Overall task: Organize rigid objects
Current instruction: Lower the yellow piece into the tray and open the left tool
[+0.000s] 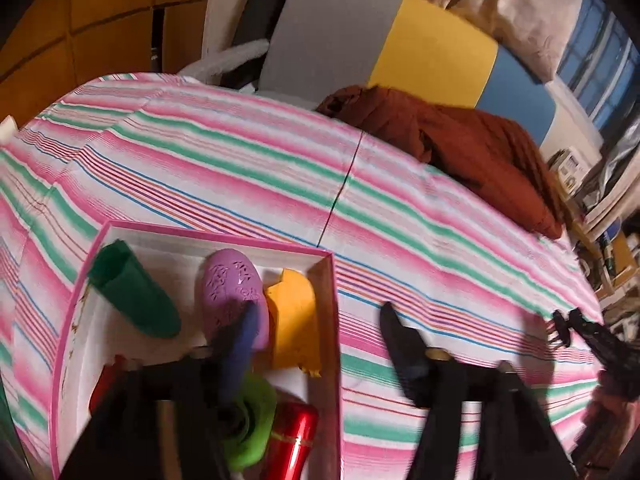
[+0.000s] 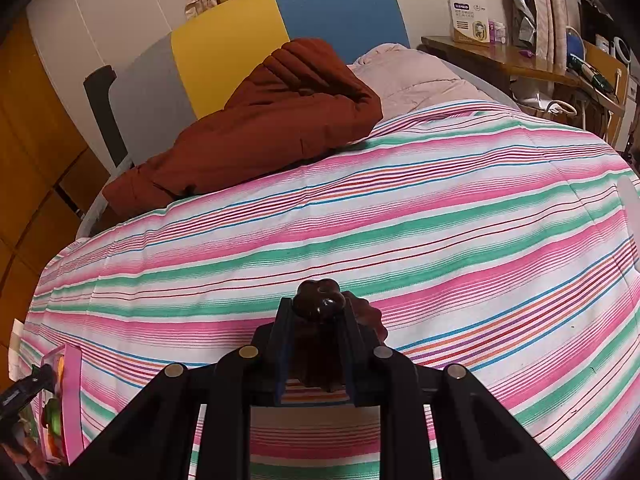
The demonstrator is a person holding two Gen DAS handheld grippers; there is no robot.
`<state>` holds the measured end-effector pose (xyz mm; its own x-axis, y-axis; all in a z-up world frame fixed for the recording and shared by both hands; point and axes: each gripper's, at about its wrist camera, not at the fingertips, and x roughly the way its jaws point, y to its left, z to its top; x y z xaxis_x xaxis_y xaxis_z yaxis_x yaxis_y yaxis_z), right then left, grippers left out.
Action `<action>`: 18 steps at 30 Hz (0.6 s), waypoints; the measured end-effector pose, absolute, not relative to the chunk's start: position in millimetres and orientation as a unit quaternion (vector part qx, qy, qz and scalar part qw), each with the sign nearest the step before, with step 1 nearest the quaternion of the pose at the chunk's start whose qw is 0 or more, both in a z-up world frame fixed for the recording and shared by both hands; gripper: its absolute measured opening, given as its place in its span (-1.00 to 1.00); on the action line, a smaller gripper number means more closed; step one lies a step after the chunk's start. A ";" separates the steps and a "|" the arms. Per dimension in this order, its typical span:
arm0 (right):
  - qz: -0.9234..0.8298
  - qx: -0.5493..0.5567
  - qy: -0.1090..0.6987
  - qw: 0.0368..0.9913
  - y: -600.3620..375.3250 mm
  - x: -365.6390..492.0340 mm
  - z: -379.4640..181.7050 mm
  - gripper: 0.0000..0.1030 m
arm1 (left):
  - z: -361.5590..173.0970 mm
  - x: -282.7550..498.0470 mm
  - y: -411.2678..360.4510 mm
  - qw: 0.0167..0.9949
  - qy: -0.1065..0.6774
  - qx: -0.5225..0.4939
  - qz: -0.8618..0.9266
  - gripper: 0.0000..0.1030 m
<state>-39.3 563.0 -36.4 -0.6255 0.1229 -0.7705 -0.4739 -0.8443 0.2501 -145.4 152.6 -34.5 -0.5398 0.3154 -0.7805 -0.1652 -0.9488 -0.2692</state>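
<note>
A pink-rimmed box [image 1: 330, 280] lies on the striped bedspread. Inside it are a dark green cup [image 1: 136, 296], a purple oval piece [image 1: 228, 284], a yellow piece [image 1: 294, 320], a bright green piece [image 1: 256, 420] and a shiny red bottle [image 1: 294, 444]. My left gripper [image 1: 320, 344] is open with nothing held; one finger is over the box, the other over the bedspread outside its right wall. My right gripper [image 2: 318, 320] is shut on a dark brown flower-shaped piece [image 2: 320, 300], low over the bedspread. The box's edge [image 2: 70, 380] shows at the far left of the right wrist view.
A rust-brown jacket [image 1: 472, 148] [image 2: 260, 120] lies at the far side of the bed, with a pale pink quilt [image 2: 408, 72] beside it. A grey, yellow and blue headboard [image 2: 224, 44] stands behind. A cluttered wooden desk [image 2: 500, 56] is at the right.
</note>
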 end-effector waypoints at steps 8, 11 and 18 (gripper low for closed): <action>0.874 -0.399 0.216 0.172 561.1 -38.1 -37.3 -0.61 | -12.6 -89.0 138.1 0.161 -0.060 -0.413 0.894 0.67; 0.874 -0.400 0.214 0.171 559.8 -37.7 -37.9 -0.61 | -4.5 -63.3 128.9 0.170 -0.044 -0.393 0.902 0.67; 0.882 -0.401 0.191 0.156 541.3 -38.3 -32.4 -0.61 | 5.1 -12.8 105.1 0.175 -0.002 -0.344 0.923 0.83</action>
<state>-38.3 541.3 -32.4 -0.6293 0.1216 -0.7676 -0.4285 -0.8783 0.2121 -12.8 105.1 5.1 -0.7023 0.3235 -0.6341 -0.3211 -0.9390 -0.1234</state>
